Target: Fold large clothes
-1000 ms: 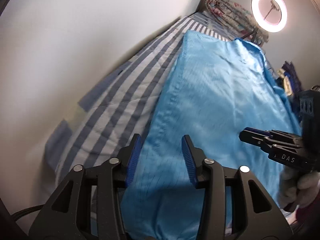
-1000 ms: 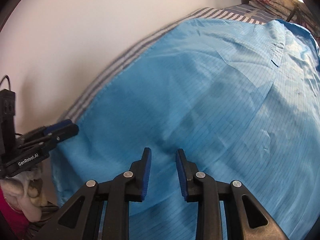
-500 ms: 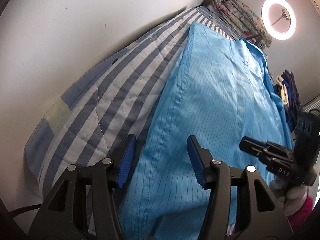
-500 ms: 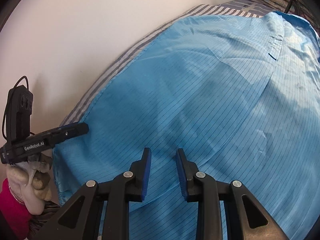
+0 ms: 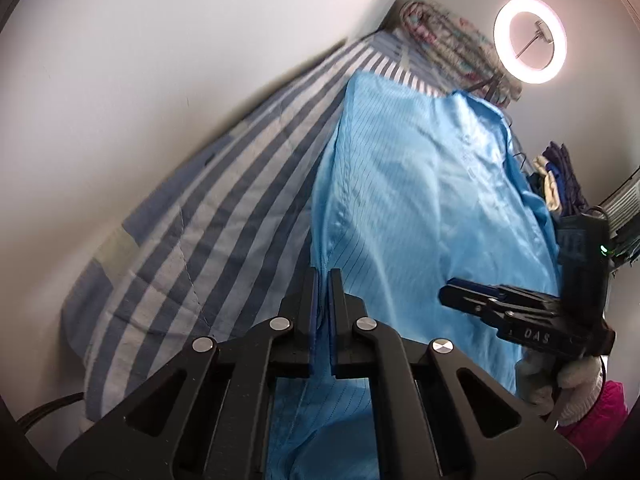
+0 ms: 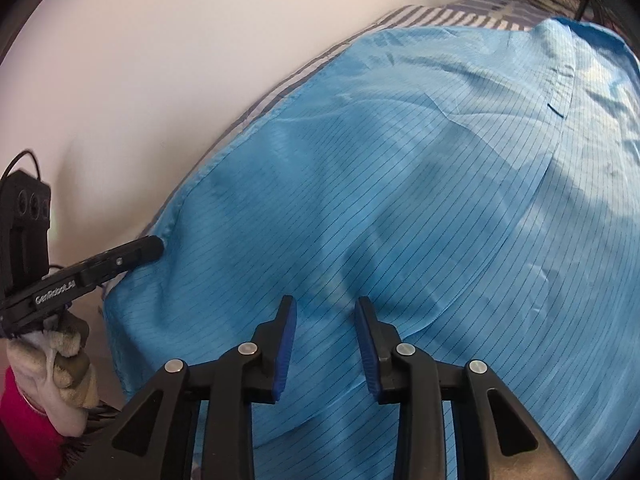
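One blue garment [image 5: 420, 200]; left gripper [image 5: 323, 276] pinches its edge, right gripper [image 6: 326, 312] half-open, just widened, empty

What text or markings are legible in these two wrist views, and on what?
"DAS" in pale letters, on the side of the right gripper, left wrist view.
"GenRobot.AI" in white letters, on the side of the left gripper, right wrist view.
Nothing readable on the blue garment, the striped bedcover or the ring light.
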Tool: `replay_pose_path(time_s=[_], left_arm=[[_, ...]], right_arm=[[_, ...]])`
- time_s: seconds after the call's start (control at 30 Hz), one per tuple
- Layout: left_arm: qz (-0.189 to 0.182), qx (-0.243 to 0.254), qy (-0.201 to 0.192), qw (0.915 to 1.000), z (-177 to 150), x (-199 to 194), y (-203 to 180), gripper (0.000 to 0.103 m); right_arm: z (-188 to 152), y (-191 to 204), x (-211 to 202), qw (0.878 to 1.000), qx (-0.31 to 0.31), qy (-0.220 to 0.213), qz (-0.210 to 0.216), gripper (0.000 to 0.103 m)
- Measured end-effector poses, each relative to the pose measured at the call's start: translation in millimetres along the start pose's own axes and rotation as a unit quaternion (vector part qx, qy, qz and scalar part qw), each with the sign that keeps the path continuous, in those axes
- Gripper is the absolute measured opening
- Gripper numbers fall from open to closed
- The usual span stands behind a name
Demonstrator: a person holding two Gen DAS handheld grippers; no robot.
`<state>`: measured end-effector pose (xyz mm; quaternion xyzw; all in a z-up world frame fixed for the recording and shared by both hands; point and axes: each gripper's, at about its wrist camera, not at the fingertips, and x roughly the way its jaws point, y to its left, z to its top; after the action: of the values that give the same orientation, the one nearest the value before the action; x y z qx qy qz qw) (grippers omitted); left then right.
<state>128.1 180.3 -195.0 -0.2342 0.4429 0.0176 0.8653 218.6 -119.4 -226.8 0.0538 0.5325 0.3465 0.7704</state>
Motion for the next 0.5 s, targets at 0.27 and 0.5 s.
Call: replay_pose_path(time_s=[0.27, 0.5], left_arm=[[0.006, 0.03, -0.014, 0.9994, 0, -9, -16, 0.0], [0.003, 0.04, -0.025, 0.9989, 0, -14, -25, 0.0]], right_arm=[[48, 19, -12, 0.997, 0.061, -0.023, 0.05, 0.069], [93, 53, 14, 0.997, 0.077, -0.004, 0.021, 0.068]])
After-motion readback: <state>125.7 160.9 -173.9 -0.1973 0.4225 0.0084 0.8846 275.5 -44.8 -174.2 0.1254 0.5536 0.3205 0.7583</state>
